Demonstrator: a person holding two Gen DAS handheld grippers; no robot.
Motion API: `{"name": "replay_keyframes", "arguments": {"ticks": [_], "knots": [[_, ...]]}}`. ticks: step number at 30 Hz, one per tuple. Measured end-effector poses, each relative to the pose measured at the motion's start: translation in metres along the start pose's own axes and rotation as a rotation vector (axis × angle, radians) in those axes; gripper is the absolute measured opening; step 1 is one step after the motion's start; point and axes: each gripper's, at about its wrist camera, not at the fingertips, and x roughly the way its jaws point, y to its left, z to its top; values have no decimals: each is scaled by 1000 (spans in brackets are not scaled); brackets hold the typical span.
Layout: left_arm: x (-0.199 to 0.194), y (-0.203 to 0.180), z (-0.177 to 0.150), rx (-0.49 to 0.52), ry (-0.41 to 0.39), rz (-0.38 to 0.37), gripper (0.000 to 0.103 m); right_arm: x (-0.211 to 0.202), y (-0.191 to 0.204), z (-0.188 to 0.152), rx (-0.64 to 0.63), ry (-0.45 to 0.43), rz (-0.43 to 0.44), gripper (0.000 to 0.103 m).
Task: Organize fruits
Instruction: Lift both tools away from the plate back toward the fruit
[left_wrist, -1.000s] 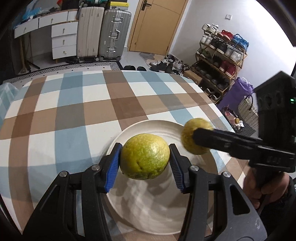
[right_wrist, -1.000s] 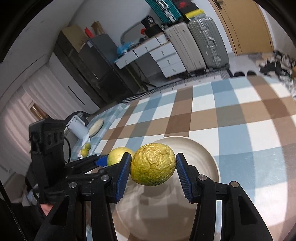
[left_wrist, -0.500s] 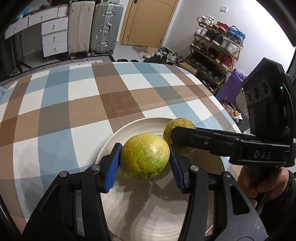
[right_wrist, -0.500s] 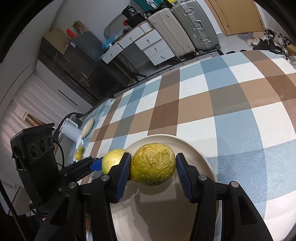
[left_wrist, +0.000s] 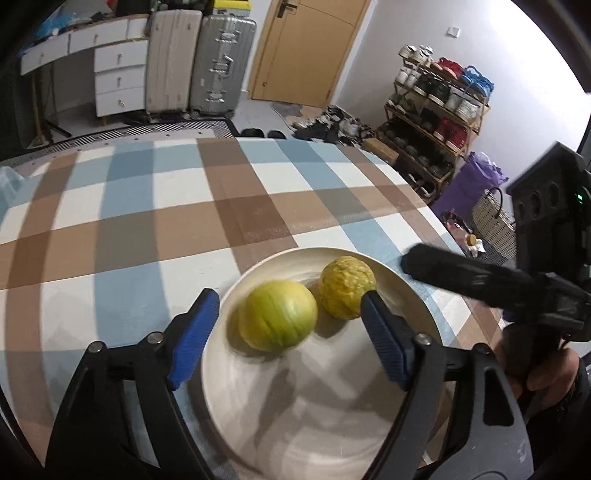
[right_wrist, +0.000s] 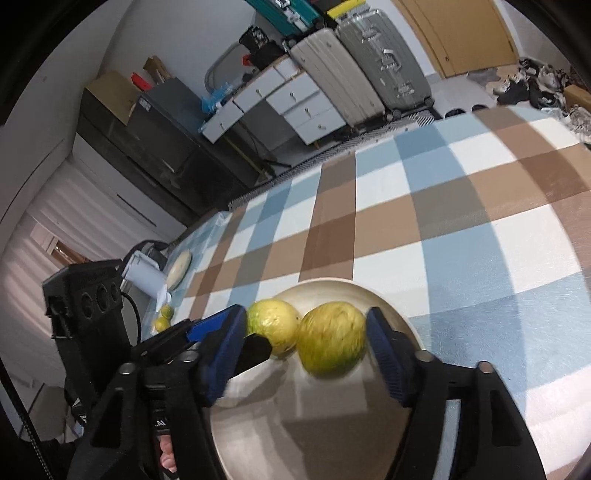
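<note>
the landmark is the cream plate (left_wrist: 413, 295) near the table's near edge, on the checked tablecloth (left_wrist: 147, 221). left of the plate's rim hangs one blue pad of the left gripper (left_wrist: 288, 325); its jaws are spread wide, holding nothing, with a gap on each side of the smooth green fruit (left_wrist: 279, 314) that lies on the plate's left half. just right of it, touching or nearly so, lies the wrinkled yellow fruit (left_wrist: 346, 286) — also on the plate. in the right wrist view the right gripper (right_wrist: 306, 347) is wide too, straddling this wrinkled fruit, one pad close against its right side. beyond the plate's far rim the cloth runs open to the table's far edge — two small limes (right_wrist: 164, 317) sit far off to the plate's left.
</note>
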Motion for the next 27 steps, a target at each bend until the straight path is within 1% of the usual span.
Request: {"name": "replay_keyframes", "arguments": {"ticks": [1,3,4,6,8,11,13,14,15,19,23,27], "knots": [[-6,-1,-1,0,-5,2,78,-7,2,-1,-2,-15,7,82],[-19,-3,-4,5,-17,17,80,-21,7,-5,-8,-39,15,90],[-27,-5,-6,7,-27,30,81,-29,10,-7,-14,-52,18,92],[-44,-9,-10,1,-43,41,82,-46,16,-13,-26,-80,19,100],[-59,-13,-16,-3,-55,47,85,-63,24,-20,-38,-113,18,102],[-87,-23,-28,-2,-84,66,89,-91,36,-35,-61,-160,7,103],[-105,-31,-37,4,-105,79,95,-109,44,-48,-83,-193,-16,103],[-113,-34,-42,6,-116,83,101,-117,47,-53,-91,-207,-21,103],[-122,-38,-47,7,-129,84,102,-124,50,-59,-101,-219,-27,103],[-153,-56,-70,26,-167,103,102,-149,63,-86,-157,-257,-64,103],[-173,-70,-92,35,-169,108,102,-169,76,-110,-209,-292,-88,103],[-187,-80,-113,26,-170,110,102,-183,90,-134,-265,-326,-132,103]]}}
